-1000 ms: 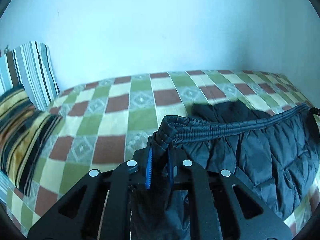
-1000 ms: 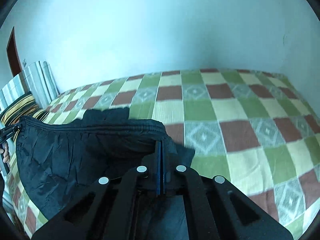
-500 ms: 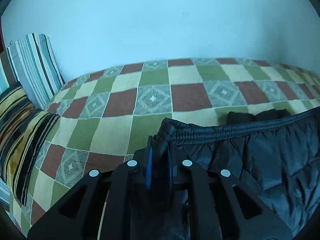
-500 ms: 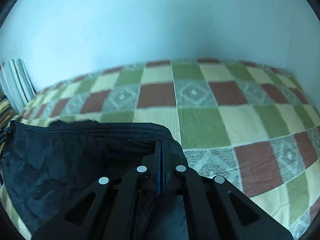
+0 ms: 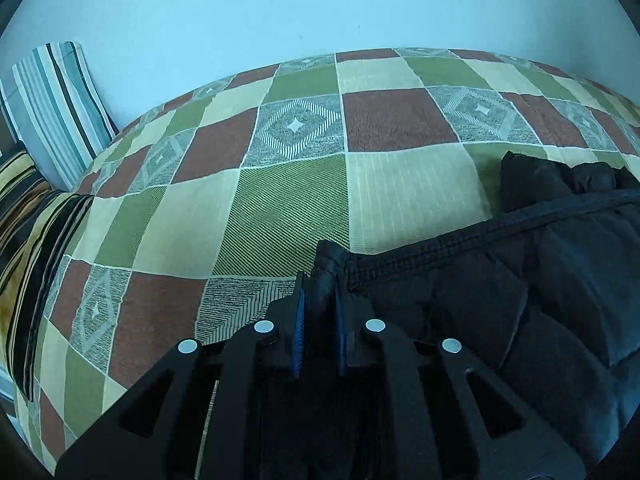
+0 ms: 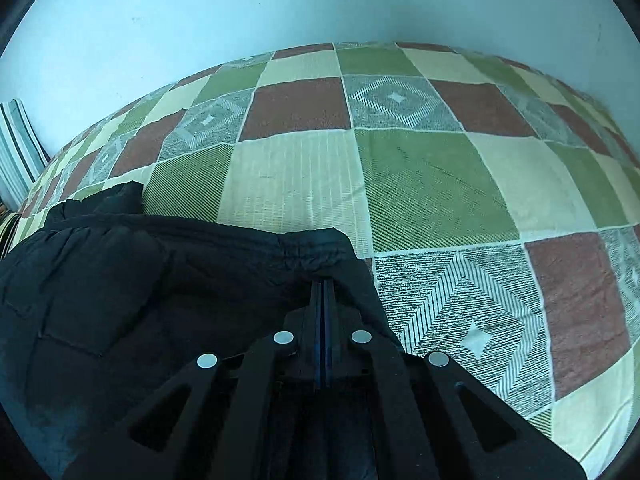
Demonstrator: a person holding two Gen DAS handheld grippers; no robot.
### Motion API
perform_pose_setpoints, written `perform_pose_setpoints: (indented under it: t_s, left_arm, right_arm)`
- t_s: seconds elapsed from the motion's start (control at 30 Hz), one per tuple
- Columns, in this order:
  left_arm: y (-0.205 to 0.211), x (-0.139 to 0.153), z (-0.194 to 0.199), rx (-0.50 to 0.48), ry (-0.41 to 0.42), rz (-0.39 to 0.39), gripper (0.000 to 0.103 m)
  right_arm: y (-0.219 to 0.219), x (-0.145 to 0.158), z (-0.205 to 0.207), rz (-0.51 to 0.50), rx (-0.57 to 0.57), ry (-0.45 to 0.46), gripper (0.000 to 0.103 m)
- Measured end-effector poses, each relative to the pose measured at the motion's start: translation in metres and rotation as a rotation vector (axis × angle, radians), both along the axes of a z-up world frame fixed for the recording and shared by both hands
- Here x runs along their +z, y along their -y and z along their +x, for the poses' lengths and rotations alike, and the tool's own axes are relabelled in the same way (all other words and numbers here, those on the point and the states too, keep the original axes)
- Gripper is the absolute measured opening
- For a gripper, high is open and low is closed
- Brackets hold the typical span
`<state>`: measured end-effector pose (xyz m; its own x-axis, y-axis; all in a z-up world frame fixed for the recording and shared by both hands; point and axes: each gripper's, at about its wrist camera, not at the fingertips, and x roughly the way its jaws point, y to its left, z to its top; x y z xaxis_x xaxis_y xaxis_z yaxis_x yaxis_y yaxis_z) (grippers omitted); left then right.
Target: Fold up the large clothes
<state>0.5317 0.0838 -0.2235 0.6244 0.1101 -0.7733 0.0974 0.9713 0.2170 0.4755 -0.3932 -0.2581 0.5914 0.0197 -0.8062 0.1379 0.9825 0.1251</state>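
The left claw (image 5: 319, 300) pinches the ribbed hem corner of a black quilted jacket (image 5: 520, 292), while the right claw (image 6: 323, 300) clamps the opposite corner. The jacket lies on a checkered bedspread (image 5: 396, 120); beyond, striped pillows (image 5: 56, 108) lean against the pale wall (image 5: 280, 8).

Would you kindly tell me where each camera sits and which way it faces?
Left wrist: sits on the left gripper, facing along its jaws, shut on the black jacket, across the checked bedspread toward the wall.
Right wrist: sits on the right gripper, facing likewise; its jaws pinch the jacket's other corner.
Shared: jacket, bedspread, striped pillow.
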Motion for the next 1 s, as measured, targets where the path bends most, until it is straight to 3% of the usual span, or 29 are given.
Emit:
perform_pose_setpoints:
  t_s: [0.23,0.33,0.43,0.57,0.67,0.73,0.83,0.87,0.9,0.97,1.0]
  left_arm:
    - [0.007,-0.016,0.005,0.007,-0.008,0.036,0.013]
    - [0.011,-0.009,0.004,0.005,-0.003,0.072,0.015]
    - [0.009,0.006,-0.004,0.031,0.019,0.088,0.023]
    - [0.004,0.042,-0.026,0.064,0.061,0.026,0.028]
    - [0.016,0.076,-0.054,0.046,0.116,-0.042,0.032]
    - [0.031,0.089,-0.071,0.017,0.130,-0.106,0.040]
    - [0.059,0.092,-0.090,-0.025,0.125,-0.212,0.044]
    - [0.071,0.088,-0.094,-0.039,0.116,-0.224,0.044]
    - [0.081,0.083,-0.095,-0.046,0.111,-0.222,0.044]
    - [0.100,0.065,-0.095,-0.055,0.079,-0.215,0.044]
    - [0.105,0.056,-0.094,-0.048,0.065,-0.211,0.044]
  right_arm:
    - [-0.007,-0.002,0.002,-0.047,-0.001,0.004,0.000]
    - [-0.010,0.003,0.002,-0.083,-0.003,0.003,0.000]
    - [-0.016,0.013,-0.001,-0.137,0.004,-0.001,0.001]
    - [-0.026,0.039,-0.016,-0.166,-0.016,0.030,0.002]
    - [-0.043,0.064,-0.031,-0.085,-0.024,0.080,0.002]
    - [-0.068,0.077,-0.039,-0.052,0.000,0.112,0.002]
    - [-0.107,0.082,-0.040,-0.017,0.063,0.128,0.003]
    - [-0.123,0.081,-0.037,-0.005,0.088,0.123,0.010]
    - [-0.134,0.080,-0.035,0.001,0.101,0.123,0.028]
    - [-0.152,0.074,-0.034,0.005,0.110,0.148,0.050]
    - [-0.159,0.070,-0.034,-0.004,0.110,0.153,0.052]
